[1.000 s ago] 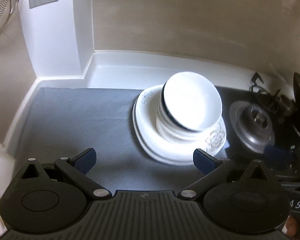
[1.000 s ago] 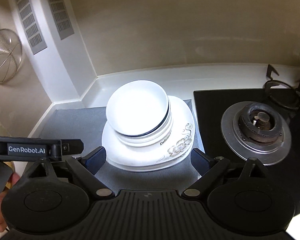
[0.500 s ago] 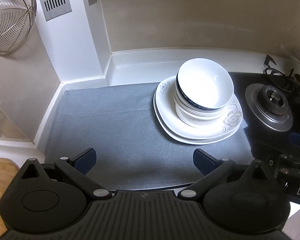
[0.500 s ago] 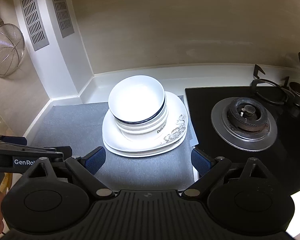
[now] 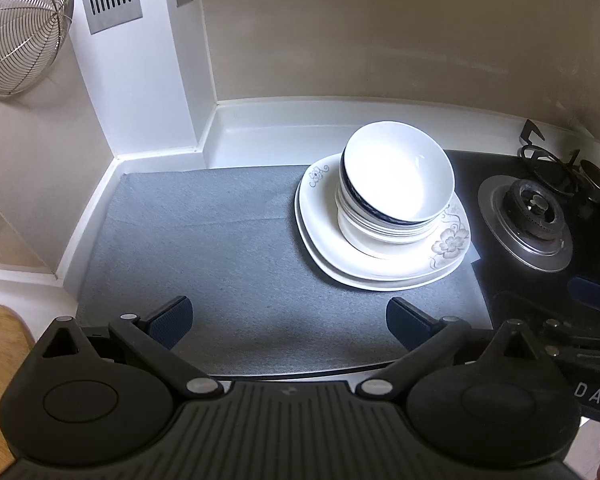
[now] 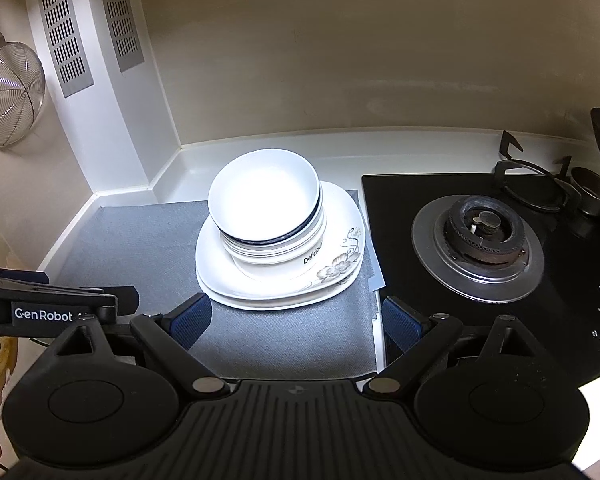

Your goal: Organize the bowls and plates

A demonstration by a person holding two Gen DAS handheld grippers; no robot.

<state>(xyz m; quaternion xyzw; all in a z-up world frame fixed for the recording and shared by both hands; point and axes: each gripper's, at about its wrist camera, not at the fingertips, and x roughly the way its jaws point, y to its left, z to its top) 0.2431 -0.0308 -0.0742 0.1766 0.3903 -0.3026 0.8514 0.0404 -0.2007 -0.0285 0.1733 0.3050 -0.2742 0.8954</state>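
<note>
The stack of bowls [image 6: 265, 216] sits nested on the plates [image 6: 340, 272], which lie on the right part of the grey mat [image 5: 203, 248], just beside the black hob [image 6: 560, 248]. The top bowl is plain white and tips a little toward the left; under it I see a blue-rimmed bowl and at least one more, with lettering on the lowest. I count two square-ish flowered plates beneath, though there may be more I cannot separate.

My left tool [image 5: 289, 320] hangs above the near edge of the mat with its jaws spread wide and nothing between them. My right tool [image 6: 295, 320] is likewise spread and empty, low in front of the plates, well short of touching them. Both are clear of the stack.

I judge everything is already gathered in one pile, so either the sorting is close to done or a fresh pick is about to begin; I cannot say which. If I go on, the next move calls for one tool to come in over the top bowl's rim, one pad inside and one outside, and close gently, since the tilted bowl could slide or rock the pile. The bare left side of the mat is the obvious place to set it.

The wire strainer [image 5: 19, 28] on the wall stays out of my path.
</note>
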